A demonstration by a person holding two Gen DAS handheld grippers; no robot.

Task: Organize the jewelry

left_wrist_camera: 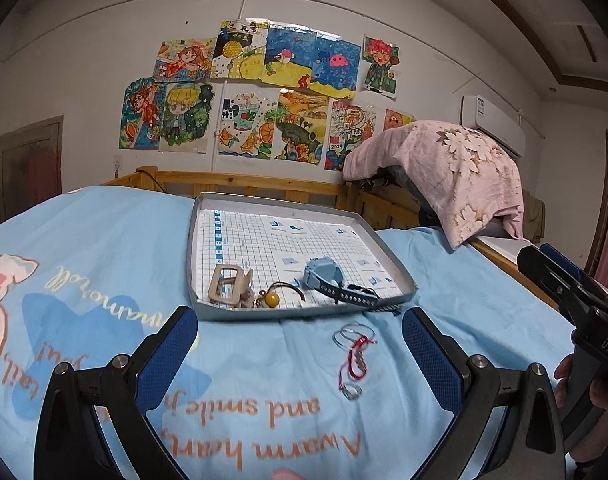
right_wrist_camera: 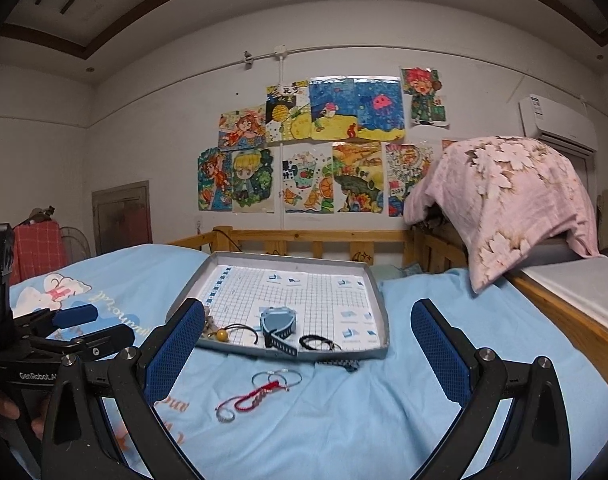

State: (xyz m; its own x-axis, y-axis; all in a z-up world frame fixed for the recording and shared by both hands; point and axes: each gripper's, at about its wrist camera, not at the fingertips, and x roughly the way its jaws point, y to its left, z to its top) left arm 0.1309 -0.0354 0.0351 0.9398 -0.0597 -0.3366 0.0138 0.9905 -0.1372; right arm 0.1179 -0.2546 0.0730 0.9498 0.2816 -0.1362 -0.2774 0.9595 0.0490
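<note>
A grey tray (left_wrist_camera: 208, 312) (right_wrist_camera: 378, 288) lined with grid paper lies on the blue bed sheet. In it are a blue watch (left_wrist_camera: 324, 276) (right_wrist_camera: 278, 322), a beige buckle (left_wrist_camera: 228, 286), a yellow bead charm on a black cord (left_wrist_camera: 271, 300) (right_wrist_camera: 222, 335) and a black bracelet (right_wrist_camera: 318, 343). On the sheet in front of the tray lie thin silver rings (left_wrist_camera: 350, 334) (right_wrist_camera: 276, 376), a red cord bracelet (left_wrist_camera: 356, 360) (right_wrist_camera: 256, 396) and a small silver ring (left_wrist_camera: 351, 391) (right_wrist_camera: 224, 416). My left gripper (left_wrist_camera: 300, 356) and right gripper (right_wrist_camera: 308, 352) are both open and empty, above the loose pieces.
A wooden bed rail (right_wrist_camera: 312, 240) runs behind the tray. A pink floral cloth (right_wrist_camera: 508, 200) covers something at the back right. Children's drawings (right_wrist_camera: 324, 148) hang on the wall. The other gripper shows at the right edge in the left wrist view (left_wrist_camera: 576, 304) and at the left in the right wrist view (right_wrist_camera: 44, 340).
</note>
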